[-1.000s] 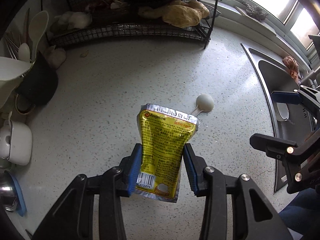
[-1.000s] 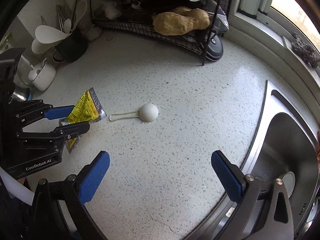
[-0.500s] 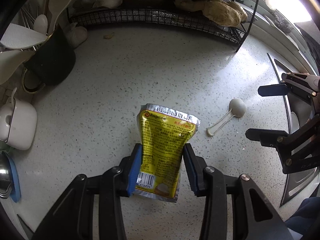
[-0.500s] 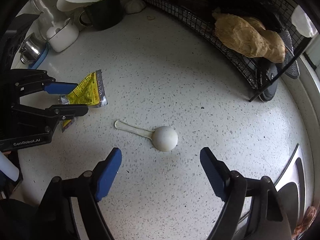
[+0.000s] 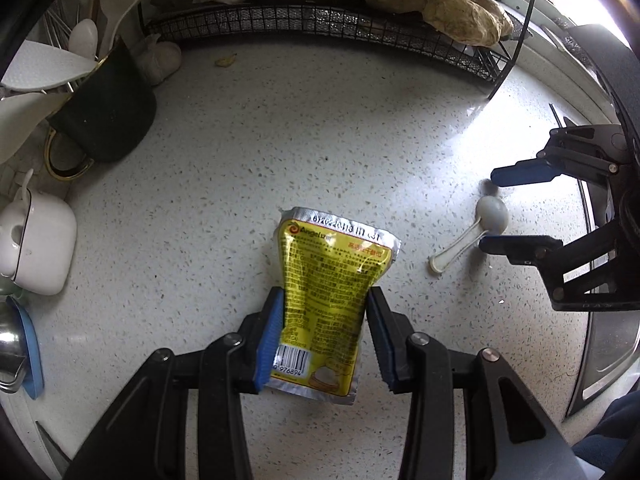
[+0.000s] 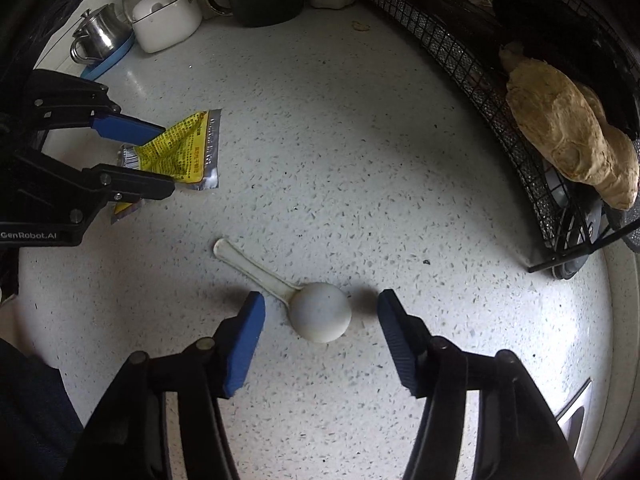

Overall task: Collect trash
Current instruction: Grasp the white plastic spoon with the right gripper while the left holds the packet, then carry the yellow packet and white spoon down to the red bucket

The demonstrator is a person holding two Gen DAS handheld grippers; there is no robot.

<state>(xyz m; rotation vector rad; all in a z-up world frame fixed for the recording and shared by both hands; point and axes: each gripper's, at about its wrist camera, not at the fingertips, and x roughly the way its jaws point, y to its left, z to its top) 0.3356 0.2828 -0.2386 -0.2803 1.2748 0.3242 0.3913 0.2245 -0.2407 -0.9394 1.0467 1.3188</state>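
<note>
Your right gripper (image 6: 320,316) is closing, with the round bowl of the white spoon (image 6: 318,312) between its pads but not yet touched. The spoon lies on the counter (image 6: 360,160); its handle runs away up-left, toward the left gripper (image 5: 326,320), which pinches the yellow packet (image 5: 326,284). Close on the bowl, not the handle.

Speckled counter (image 6: 360,128) bare mid-way; wire rack (image 6: 480,64) bounds right; crockery (image 6: 168,16) crowds far-left
</note>
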